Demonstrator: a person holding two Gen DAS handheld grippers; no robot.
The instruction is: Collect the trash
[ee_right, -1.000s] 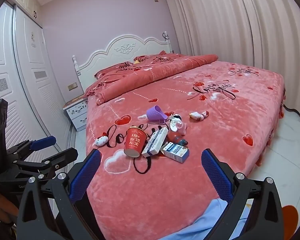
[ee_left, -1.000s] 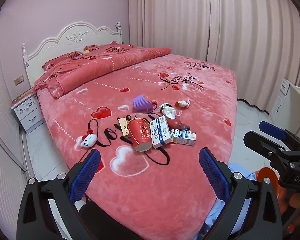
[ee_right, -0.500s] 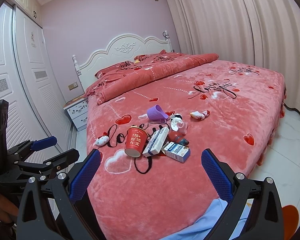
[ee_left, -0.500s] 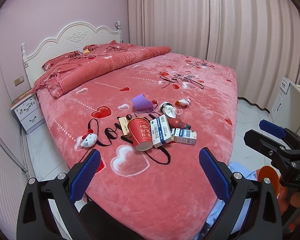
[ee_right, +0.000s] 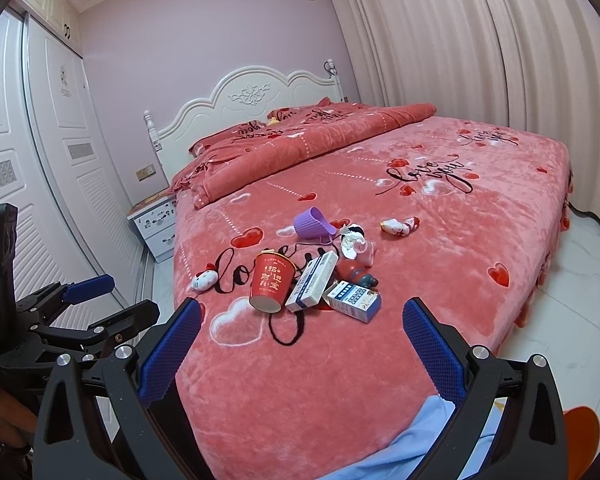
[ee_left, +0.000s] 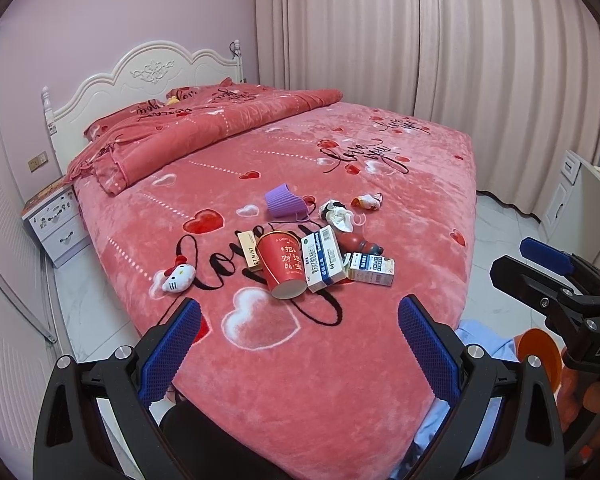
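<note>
- Task barely begun, by my read: all the trash sits in one loose pile on the near half of the bed, nothing collected yet, no bin or bag visible in either view.
- Pile: red paper cup on its side, mouth toward near edge; white-blue box leaning against cup's right side; smaller blue carton just right of that; tan mint box tucked behind cup on left.
- Farther back: purple ribbed cup tipped over, crumpled wrapper, dark red bottle, small candy-like wrapper a bit apart to far right.
- White cat plush lies left of pile, apart; probably not trash, judgement only.
- Left hand-held gripper: jaws spread wide, empty, touching nothing, hovering short of bed's near edge.
- Right hand-held gripper: same, spread wide, empty, well back from pile.
- Left to do: everything — each item needs picking up; cup looks the nearest first grab.
</note>
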